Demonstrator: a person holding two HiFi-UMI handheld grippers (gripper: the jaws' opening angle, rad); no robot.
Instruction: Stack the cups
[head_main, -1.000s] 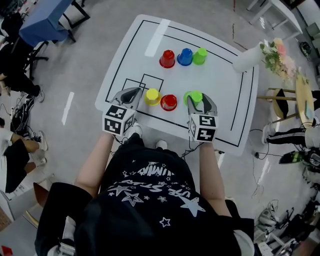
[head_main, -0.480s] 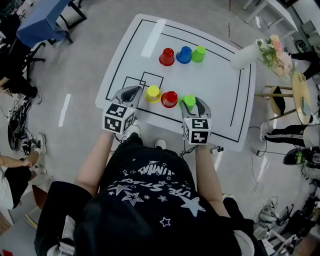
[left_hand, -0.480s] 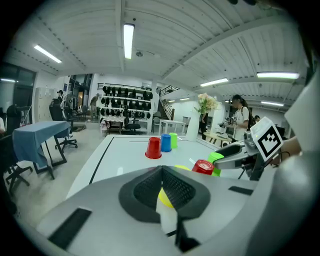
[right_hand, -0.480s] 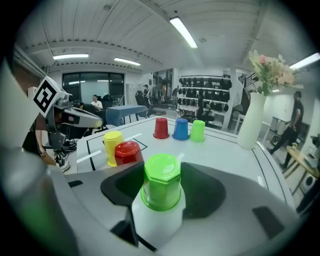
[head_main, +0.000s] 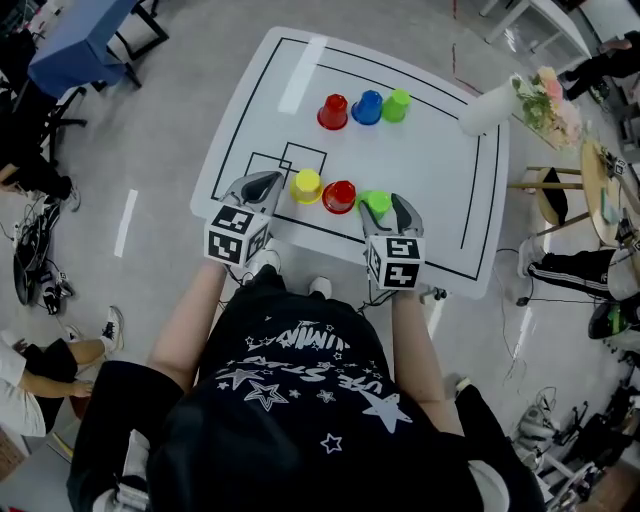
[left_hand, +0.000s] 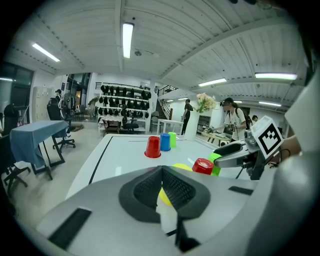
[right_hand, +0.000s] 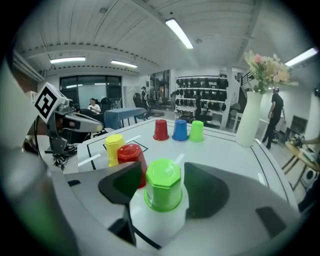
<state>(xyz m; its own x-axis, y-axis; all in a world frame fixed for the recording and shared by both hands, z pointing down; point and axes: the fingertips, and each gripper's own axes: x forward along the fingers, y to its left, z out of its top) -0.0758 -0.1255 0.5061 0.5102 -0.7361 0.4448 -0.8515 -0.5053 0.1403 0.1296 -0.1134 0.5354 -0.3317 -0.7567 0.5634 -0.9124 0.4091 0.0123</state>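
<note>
Right gripper view: right gripper (right_hand: 163, 171) fingers had just been opening; green cup (right_hand: 163, 187) stood between them, unpressed.
Left gripper (left_hand: 162, 171): fingers closed, empty.
Advice: centre the fingers before squeezing; red cup (right_hand: 131, 156) crowded the green cup's 10 o'clock.

On the table (head_main: 440, 190) we take the middle cup (head_main: 339, 196) of the near row as our mark. The left cup (head_main: 306, 186) stands just beside it on the left, the right cup (head_main: 377, 202) stands close on its right and a little nearer to us, and the drawn squares (head_main: 287, 163) lie left of it and a little behind, with the left cup at their near edge. Well behind the mark the far cups (head_main: 369, 107) stand three in a row, side by side, and farther right and behind, at the table's far right corner, stands the vase (head_main: 487, 110) with flowers (head_main: 548, 103) in it.
</note>
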